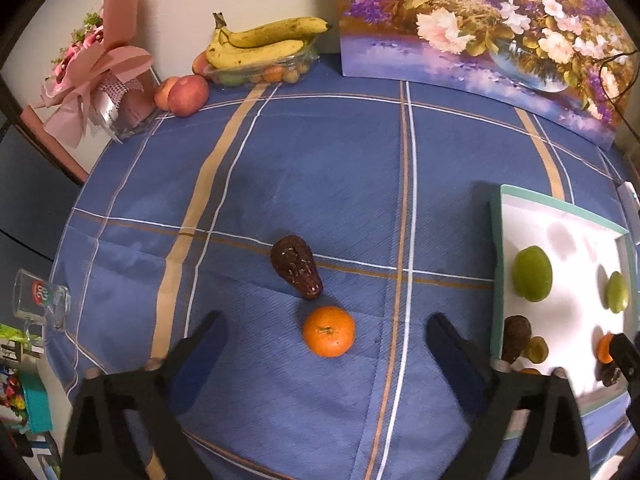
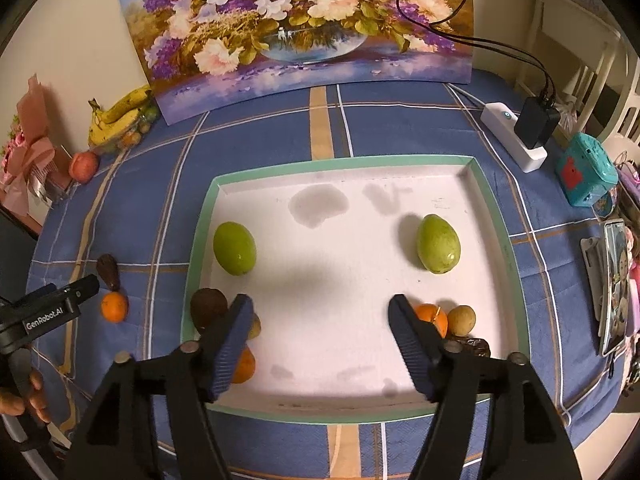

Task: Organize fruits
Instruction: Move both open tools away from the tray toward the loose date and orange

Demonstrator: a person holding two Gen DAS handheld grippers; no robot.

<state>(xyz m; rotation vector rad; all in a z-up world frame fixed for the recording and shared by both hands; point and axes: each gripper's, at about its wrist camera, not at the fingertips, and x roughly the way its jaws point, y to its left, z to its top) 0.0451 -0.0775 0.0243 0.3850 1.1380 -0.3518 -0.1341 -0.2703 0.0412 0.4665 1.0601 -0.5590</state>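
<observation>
An orange (image 1: 329, 331) and a dark brown avocado (image 1: 297, 267) lie on the blue checked cloth, outside the tray. My left gripper (image 1: 325, 325) is open and empty, its fingers either side of the orange, just short of it. The white tray with green rim (image 2: 400, 159) holds two green fruits (image 2: 234, 248) (image 2: 438, 244), a dark avocado (image 2: 208, 309), oranges (image 2: 432, 316) (image 2: 245, 366) and a small brown fruit (image 2: 461, 320). My right gripper (image 2: 320, 312) is open and empty above the tray's near half.
Bananas on a clear fruit box (image 1: 260, 46), two peaches (image 1: 188, 94), a pink bouquet (image 1: 100, 68) and a flower painting (image 2: 312, 24) stand at the back. A glass mug (image 1: 40, 300) sits left. A power strip (image 2: 516, 136), teal box (image 2: 586, 174) and phone (image 2: 614, 284) lie right.
</observation>
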